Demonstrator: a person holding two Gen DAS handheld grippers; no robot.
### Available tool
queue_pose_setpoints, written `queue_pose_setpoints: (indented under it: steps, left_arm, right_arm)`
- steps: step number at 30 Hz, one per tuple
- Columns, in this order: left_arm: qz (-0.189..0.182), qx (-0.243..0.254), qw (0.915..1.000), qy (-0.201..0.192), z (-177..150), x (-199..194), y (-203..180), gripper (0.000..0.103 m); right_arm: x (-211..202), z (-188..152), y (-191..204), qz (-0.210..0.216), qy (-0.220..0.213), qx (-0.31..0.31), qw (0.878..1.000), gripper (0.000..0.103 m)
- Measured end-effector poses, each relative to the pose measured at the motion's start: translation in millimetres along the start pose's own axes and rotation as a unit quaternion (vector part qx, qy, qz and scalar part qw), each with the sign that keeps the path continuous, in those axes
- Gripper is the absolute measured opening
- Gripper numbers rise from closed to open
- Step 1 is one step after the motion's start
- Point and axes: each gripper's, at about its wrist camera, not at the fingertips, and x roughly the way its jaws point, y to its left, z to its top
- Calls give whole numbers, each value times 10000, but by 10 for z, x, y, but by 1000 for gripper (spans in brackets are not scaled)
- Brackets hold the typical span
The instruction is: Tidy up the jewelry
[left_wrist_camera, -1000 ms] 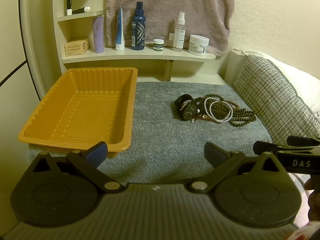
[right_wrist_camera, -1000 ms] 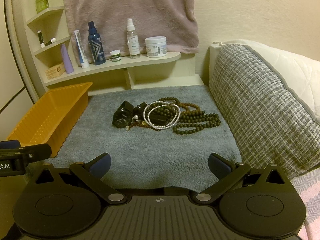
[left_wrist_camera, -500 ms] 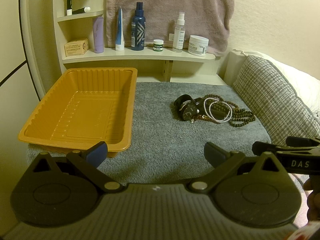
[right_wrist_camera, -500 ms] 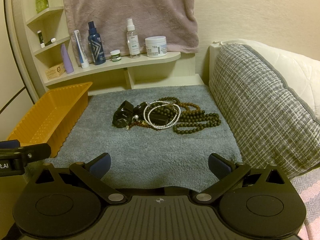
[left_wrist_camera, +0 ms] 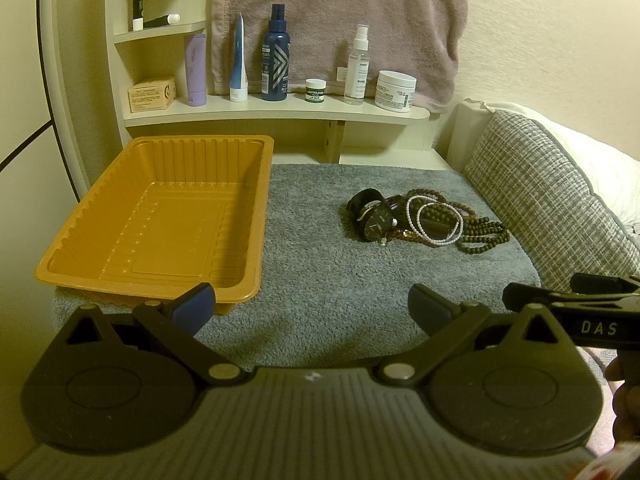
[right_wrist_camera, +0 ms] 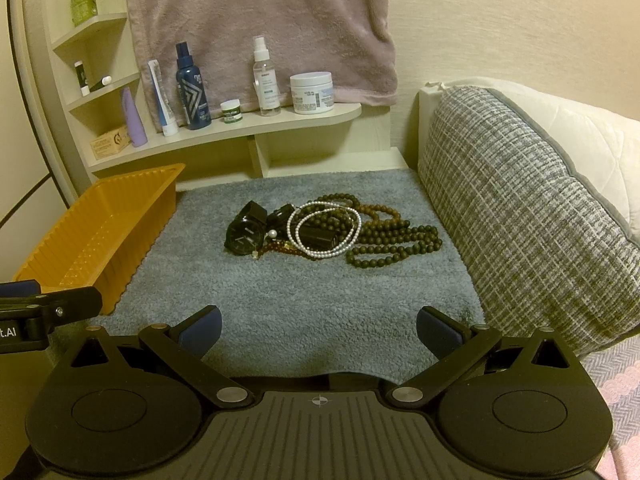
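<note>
Jewelry lying tangled in one heap on grey mat, with single pieces overlapping and hard to separate: black watch, white pearl strand, dark bead strings. Orange tray sitting left of heap, well apart, holding nothing. Left tool and right tool both hovering with fingers spread wide, gripping nothing.

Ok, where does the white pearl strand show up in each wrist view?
Left wrist: white pearl strand lies right of centre, looped over the dark beads.
Right wrist: white pearl strand lies mid-frame, ahead of the open fingers.
Shared landmark: the black watch beside it.
</note>
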Motion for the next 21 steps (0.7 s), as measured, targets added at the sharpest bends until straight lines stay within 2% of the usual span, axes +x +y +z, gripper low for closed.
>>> queue_pose_setpoints:
  steps: [12, 14, 17, 21]
  left_arm:
    - [-66, -73, 10000, 9, 3, -2, 31, 102]
    - [-217, -257, 9994, 12, 15, -9, 86, 98]
    - [-424, -643, 9970, -44, 34, -33, 252, 97]
    - [-543, -1311, 9893, -334, 58, -105, 618, 97]
  right_arm:
    - [-2, -5, 2, 15, -8, 24, 10000, 103]
    - [-3, -14, 0, 30, -22, 46, 10000, 103]
    - [-4, -17, 2, 55, -31, 67, 10000, 103]
    - [2, 23, 9, 103, -76, 67, 9999, 103]
